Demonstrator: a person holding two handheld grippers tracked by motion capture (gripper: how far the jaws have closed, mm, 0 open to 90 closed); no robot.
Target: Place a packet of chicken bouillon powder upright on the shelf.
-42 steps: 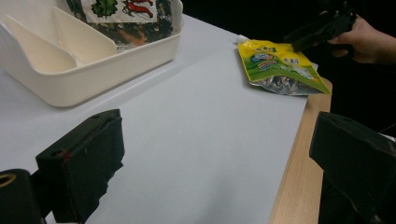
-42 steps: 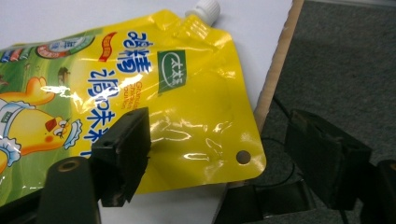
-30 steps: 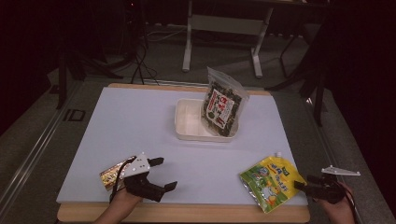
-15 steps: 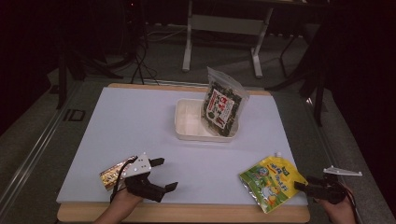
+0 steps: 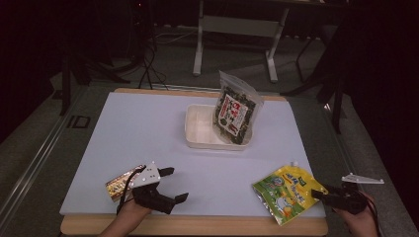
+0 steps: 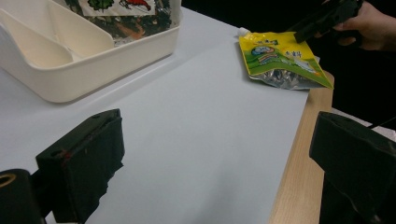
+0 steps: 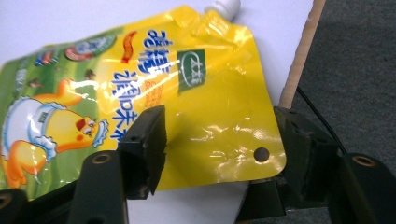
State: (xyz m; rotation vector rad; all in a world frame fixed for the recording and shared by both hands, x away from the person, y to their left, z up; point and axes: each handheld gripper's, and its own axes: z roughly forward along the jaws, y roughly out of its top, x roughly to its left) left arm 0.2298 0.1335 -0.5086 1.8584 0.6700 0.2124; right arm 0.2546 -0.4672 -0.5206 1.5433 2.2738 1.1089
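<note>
A yellow spouted pouch (image 5: 286, 192) with a cartoon chick lies flat at the table's front right corner, its spout pointing away from me. My right gripper (image 5: 320, 195) is open at the pouch's right edge. In the right gripper view the pouch (image 7: 140, 84) has its punched corner between the spread jaws of that gripper (image 7: 224, 140), with no grip on it. My left gripper (image 5: 178, 183) stands open and holds nothing near the front left. Its own view shows bare mat between its jaws (image 6: 210, 163). A gold snack packet (image 5: 118, 183) lies just left of it.
A white divided tray (image 5: 197, 140) sits at mid-table, with a clear bag of dark seaweed snack (image 5: 236, 111) leaning upright in its right part. The wooden table edge (image 5: 197, 224) runs along the front. Dark floor and metal stands surround the table.
</note>
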